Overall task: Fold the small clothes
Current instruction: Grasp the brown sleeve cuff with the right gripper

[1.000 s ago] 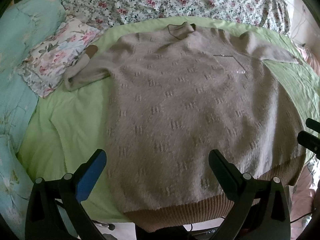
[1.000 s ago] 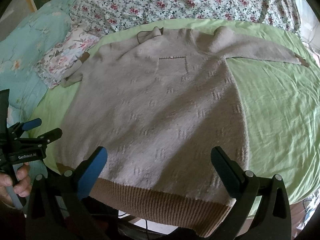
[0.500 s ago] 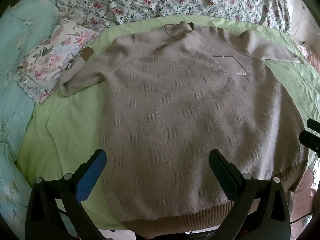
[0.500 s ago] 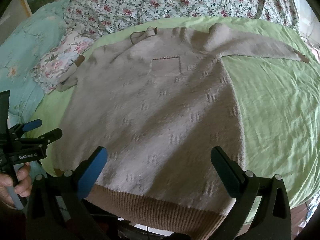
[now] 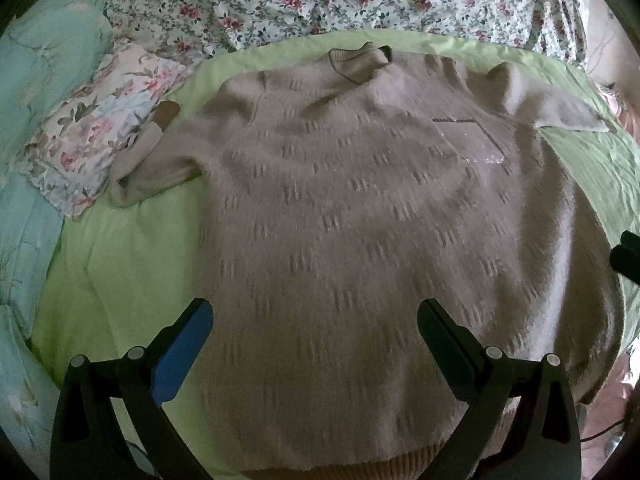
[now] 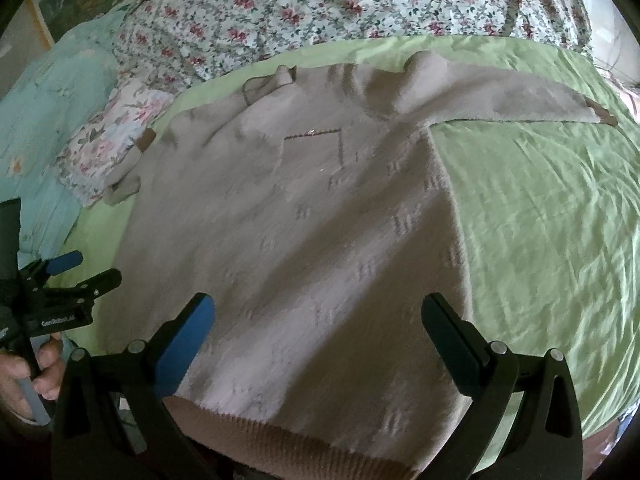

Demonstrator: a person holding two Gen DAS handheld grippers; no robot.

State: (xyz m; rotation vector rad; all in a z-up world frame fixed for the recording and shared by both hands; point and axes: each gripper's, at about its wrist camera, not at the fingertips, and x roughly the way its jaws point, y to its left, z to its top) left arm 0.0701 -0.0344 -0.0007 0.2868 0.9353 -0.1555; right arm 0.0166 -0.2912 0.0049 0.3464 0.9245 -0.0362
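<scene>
Now sweater [image 5: 360, 220] flat just beyond both open grippers.

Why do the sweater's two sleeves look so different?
The right sleeve lies stretched out straight across the green sheet, while the left sleeve is bent back and bunched up. The right sleeve's brown cuff rests on the sheet; the left sleeve's cuff sits against the flowery pillow. Both are the same fuzzy beige, with brown cuffs.

Bare green sheet [image 6: 540, 240] lies open beside the sweater [image 6: 320, 240]; a floral pillow [image 5: 96, 144] crowds the other sleeve.
</scene>
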